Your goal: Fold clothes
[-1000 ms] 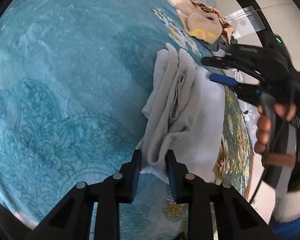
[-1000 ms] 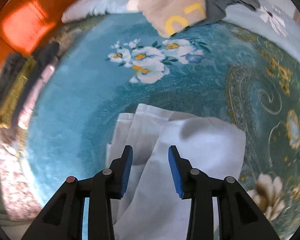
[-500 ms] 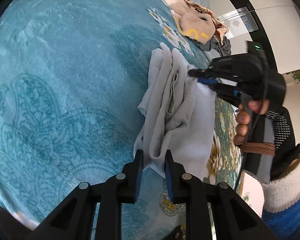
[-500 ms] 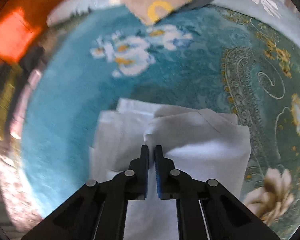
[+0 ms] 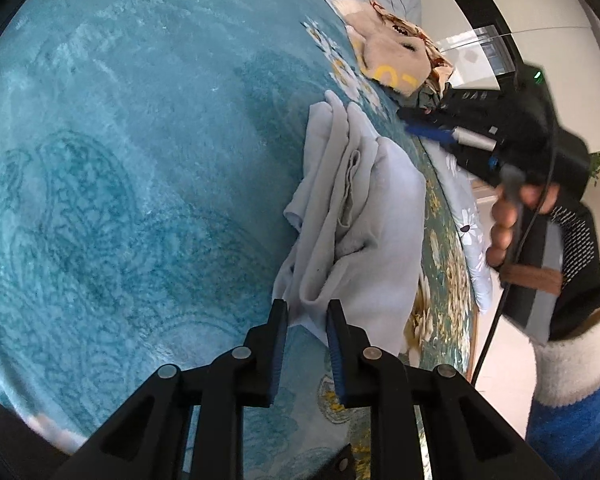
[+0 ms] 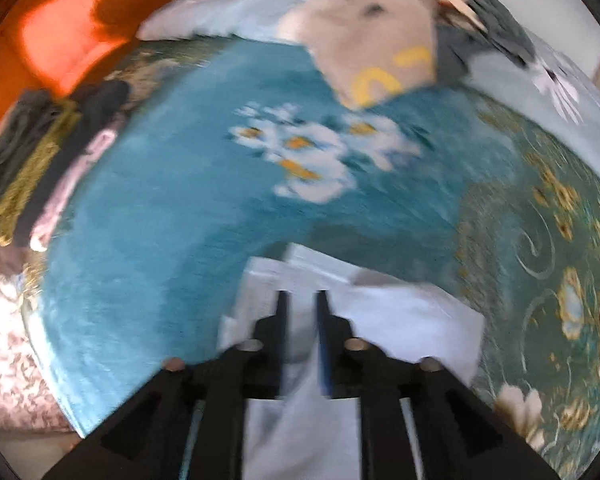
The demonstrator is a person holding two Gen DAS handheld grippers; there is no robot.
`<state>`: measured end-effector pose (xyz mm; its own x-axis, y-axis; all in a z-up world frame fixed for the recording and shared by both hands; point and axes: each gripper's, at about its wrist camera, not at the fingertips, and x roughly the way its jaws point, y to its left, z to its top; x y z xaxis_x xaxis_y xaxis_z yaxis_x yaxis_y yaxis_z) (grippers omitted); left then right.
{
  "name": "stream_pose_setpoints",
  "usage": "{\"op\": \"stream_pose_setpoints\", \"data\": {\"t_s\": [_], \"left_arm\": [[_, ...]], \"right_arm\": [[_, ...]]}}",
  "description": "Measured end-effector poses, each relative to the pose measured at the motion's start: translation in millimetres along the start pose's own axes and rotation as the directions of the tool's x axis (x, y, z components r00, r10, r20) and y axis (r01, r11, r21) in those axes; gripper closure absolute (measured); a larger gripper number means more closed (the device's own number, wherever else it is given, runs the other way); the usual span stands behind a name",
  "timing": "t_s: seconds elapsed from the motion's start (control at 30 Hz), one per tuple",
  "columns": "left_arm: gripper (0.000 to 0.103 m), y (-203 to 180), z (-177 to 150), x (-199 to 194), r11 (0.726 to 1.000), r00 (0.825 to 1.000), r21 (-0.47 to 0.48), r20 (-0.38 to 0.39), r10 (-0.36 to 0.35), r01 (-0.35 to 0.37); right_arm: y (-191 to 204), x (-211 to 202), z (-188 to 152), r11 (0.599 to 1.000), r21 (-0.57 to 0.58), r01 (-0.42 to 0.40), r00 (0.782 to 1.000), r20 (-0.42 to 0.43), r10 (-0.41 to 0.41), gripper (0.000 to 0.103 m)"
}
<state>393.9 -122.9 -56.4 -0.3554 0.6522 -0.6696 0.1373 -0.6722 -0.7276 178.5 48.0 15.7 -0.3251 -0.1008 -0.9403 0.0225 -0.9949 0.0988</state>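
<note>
A pale grey-white garment (image 5: 364,216) is lying folded in loose layers on a bed covered by a teal blanket (image 5: 140,160) with white flowers and gold scrollwork, and it is sitting close to the blanket's patterned edge, on the side where the person is standing. The left tongs (image 5: 307,312) are pointing down at the garment's near corner, with a bunched fold of cloth sitting between the blue-padded fingers (image 5: 279,344); a narrow gap is showing, and whether the pads are actually pinching the fabric cannot be told. The right tongs (image 6: 302,304) are hovering over the garment's far end with their fingers parted, having just been opening after a brief squeeze, and nothing is being gripped between them; white cloth is showing below the gap. In the left wrist view the right tongs are appearing as a black tool held by a hand (image 5: 508,224) in a dark patterned sleeve, blurred by motion. Toward the far end of the bed a beige garment with yellow lettering (image 6: 380,48) is lying on a heap of other clothes, and at the left edge a pile of dark, olive and pink clothes (image 6: 48,160) is resting.
</note>
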Motion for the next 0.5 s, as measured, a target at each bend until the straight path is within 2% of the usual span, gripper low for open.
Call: {"op": "stream_pose_setpoints", "data": {"t_s": [0.03, 0.07, 0.2, 0.3, 0.4, 0.5], "left_arm": [[0.081, -1, 0, 1, 1.000, 1.000, 0.008, -0.003, -0.001, 0.001], [0.081, -3, 0, 1, 1.000, 1.000, 0.012, -0.003, -0.001, 0.001], [0.079, -4, 1, -2, 1.000, 1.000, 0.025, 0.002, -0.011, 0.011], [0.079, 1, 2, -6, 0.999, 0.999, 0.015, 0.005, -0.033, 0.033], [0.079, 5, 4, -6, 0.999, 0.999, 0.000, 0.002, -0.050, 0.050], [0.078, 7, 5, -4, 0.998, 0.998, -0.005, -0.011, -0.067, 0.066]], "right_arm": [[-5, 3, -2, 1.000, 0.013, 0.008, 1.000, -0.012, -0.008, 0.047], [-8, 8, -4, 1.000, 0.031, 0.006, 1.000, -0.018, -0.005, 0.046], [-17, 27, -7, 0.992, 0.123, 0.015, 0.996, -0.086, -0.004, 0.046], [-19, 34, -9, 0.987, 0.144, 0.077, 0.993, -0.103, -0.062, 0.046], [-24, 37, -10, 0.980, 0.175, 0.098, 0.990, -0.113, -0.079, 0.051], [-17, 40, -13, 0.982, 0.159, 0.107, 0.987, -0.138, -0.085, 0.056]]}}
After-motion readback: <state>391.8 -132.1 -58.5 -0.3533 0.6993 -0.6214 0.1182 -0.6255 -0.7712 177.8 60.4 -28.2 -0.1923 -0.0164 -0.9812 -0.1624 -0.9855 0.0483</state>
